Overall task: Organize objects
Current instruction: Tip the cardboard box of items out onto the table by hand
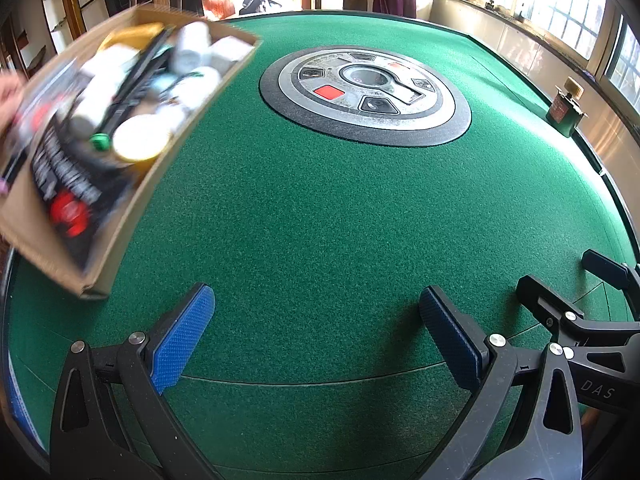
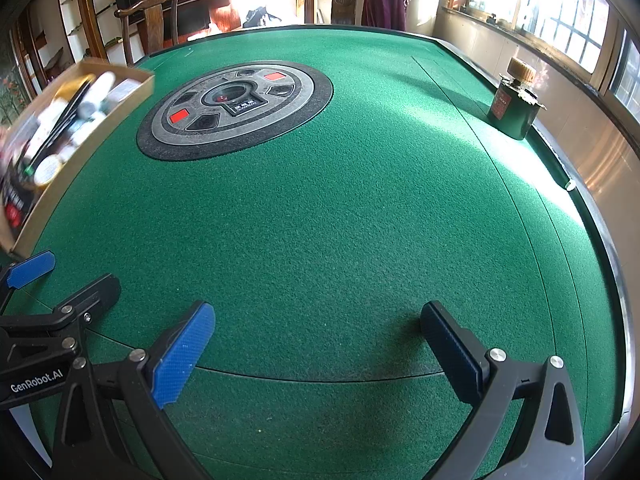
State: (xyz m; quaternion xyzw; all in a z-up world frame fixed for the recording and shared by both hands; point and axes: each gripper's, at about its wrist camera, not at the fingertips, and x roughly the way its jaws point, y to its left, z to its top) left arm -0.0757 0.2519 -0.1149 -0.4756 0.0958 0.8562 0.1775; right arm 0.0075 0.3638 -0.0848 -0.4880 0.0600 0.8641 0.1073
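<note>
A cardboard box point(image 1: 120, 216) full of white bottles, jars and a dark packet sits blurred at the left of the green table; it also shows in the right wrist view point(image 2: 100, 120). A hand point(image 1: 10, 96) touches its left side. A green jar with a tan lid point(image 2: 514, 104) stands at the table's right edge, also in the left wrist view point(image 1: 564, 108). My left gripper point(image 1: 316, 320) is open and empty over the near felt. My right gripper point(image 2: 318, 336) is open and empty beside it.
A round silver and black control panel point(image 1: 364, 96) sits in the table's middle, also in the right wrist view point(image 2: 236, 108). Wooden chairs point(image 2: 152, 16) stand behind the table. Windows run along the right wall. The table's raised rim point(image 2: 600, 240) curves on the right.
</note>
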